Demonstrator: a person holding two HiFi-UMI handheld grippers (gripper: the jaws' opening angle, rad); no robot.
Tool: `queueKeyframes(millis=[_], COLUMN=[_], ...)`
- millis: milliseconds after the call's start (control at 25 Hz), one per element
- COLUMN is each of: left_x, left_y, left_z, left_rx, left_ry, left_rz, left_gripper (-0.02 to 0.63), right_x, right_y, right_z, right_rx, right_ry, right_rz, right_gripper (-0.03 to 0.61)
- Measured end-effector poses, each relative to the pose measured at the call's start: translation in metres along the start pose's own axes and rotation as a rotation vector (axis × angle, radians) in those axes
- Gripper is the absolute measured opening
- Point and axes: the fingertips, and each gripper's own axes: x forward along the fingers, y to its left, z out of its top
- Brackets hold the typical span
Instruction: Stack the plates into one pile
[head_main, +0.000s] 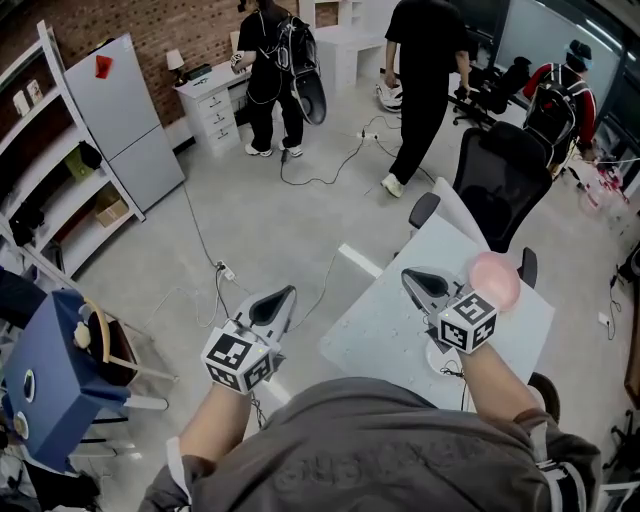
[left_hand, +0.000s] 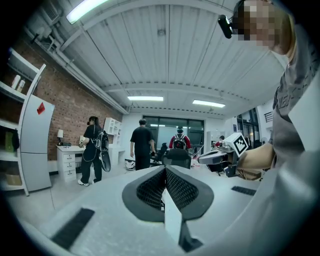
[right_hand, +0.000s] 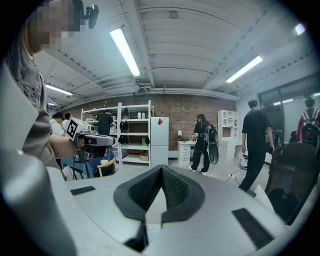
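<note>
Your left gripper (head_main: 290, 292) and right gripper (head_main: 408, 275) hover clenched and empty, the pink plate (head_main: 497, 280) lies far right on the table (head_main: 380, 335), apart from a whitish plate (head_main: 437, 360) nearer you, so stacking probably needs the right jaws opened onto a rim

**Grey shirt, pale grey tools**

The person wears a loose grey shirt (head_main: 380, 440) with faint lettering, its sleeves ending above the forearms. The left hand-held gripper (head_main: 288, 292) and right hand-held gripper (head_main: 408, 275) are pale grey with dark ribbed pads. Each bears a black-and-white marker cube (head_main: 240, 360).
</note>
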Motion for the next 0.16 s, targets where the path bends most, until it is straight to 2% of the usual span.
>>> queueKeyframes(millis=[160], left_x=[-0.0002], left_y=[-0.0027], left_z=[-0.0008], left_rx=[-0.011], left_ry=[0.004], left_rz=[-0.001], left_gripper=[0.006], right_x=[-0.0013], right_y=[0.0020], right_z=[0.0006], right_rx=[-0.003], right_ry=[0.001], right_rz=[0.006], right_gripper=[-0.008])
